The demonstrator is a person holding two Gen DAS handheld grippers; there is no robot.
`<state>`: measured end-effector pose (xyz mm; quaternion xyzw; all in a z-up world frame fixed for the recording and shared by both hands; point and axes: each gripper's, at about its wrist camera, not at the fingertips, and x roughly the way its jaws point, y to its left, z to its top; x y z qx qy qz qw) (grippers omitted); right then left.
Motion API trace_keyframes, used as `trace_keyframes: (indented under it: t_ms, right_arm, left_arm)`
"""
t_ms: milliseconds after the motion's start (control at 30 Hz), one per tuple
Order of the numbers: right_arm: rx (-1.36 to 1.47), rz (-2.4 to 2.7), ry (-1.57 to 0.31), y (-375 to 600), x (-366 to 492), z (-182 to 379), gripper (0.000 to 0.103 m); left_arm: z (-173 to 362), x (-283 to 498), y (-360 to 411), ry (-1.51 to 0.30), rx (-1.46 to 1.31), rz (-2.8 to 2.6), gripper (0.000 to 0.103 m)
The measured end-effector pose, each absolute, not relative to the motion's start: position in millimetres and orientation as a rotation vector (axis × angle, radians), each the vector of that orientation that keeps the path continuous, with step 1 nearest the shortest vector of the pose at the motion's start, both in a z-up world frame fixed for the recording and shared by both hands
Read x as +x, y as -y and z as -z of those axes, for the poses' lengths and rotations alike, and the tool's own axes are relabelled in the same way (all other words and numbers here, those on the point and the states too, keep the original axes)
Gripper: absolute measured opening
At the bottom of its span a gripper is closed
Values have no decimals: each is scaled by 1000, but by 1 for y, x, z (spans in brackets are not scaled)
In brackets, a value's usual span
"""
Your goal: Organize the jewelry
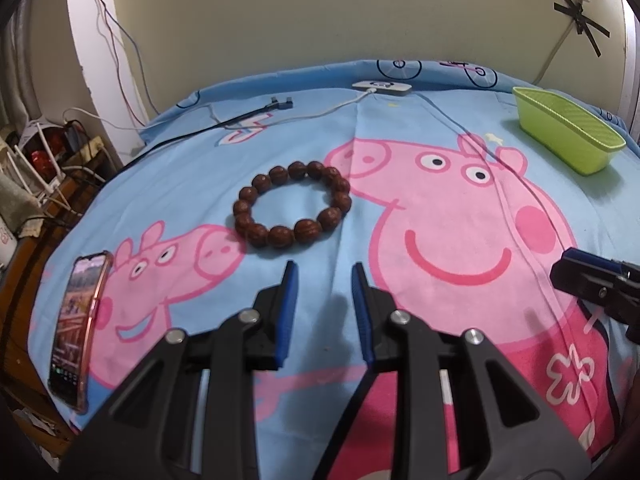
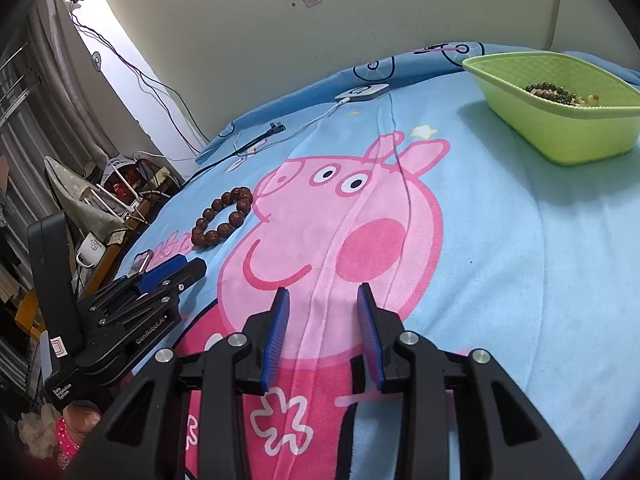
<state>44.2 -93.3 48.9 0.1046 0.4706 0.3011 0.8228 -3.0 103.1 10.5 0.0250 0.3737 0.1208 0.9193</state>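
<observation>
A bracelet of big brown wooden beads [image 1: 276,237] lies flat on the blue cartoon-pig blanket [image 1: 200,184], a short way ahead of my left gripper [image 1: 324,276]. That gripper is open, with only blanket between its blue pads. My right gripper [image 2: 324,296] hovers over the pig's pink body, open and holding nothing. In the right wrist view the bracelet [image 2: 211,236] sits at the left, just beyond the left gripper [image 2: 182,268]. A lime-green basket [image 2: 560,140] stands far right with dark green beads [image 2: 548,90] inside. The right gripper [image 1: 576,268] shows at the left wrist view's right edge.
A phone in a pink case [image 1: 78,332] lies near the blanket's left edge. A white charger box [image 1: 382,88] and cables lie along the far edge by the wall. Clutter, a mug [image 2: 90,254] and wires crowd the floor left of the bed. The green basket [image 1: 560,140] stands far right.
</observation>
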Motion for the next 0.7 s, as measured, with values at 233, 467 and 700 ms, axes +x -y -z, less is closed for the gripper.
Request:
trace_keyframes:
  t_ms: [233, 467, 700]
  right_arm:
    - [213, -637, -1002, 92, 44, -49, 16]
    - [213, -637, -1002, 92, 45, -48, 16]
    - [221, -636, -1003, 92, 44, -48, 16]
  left_arm:
    - [-12, -4, -102, -756, 60, -244, 25]
    - [-11, -4, -101, -758, 58, -246, 25]
    - [-9, -3, -101, -770, 52, -237, 25]
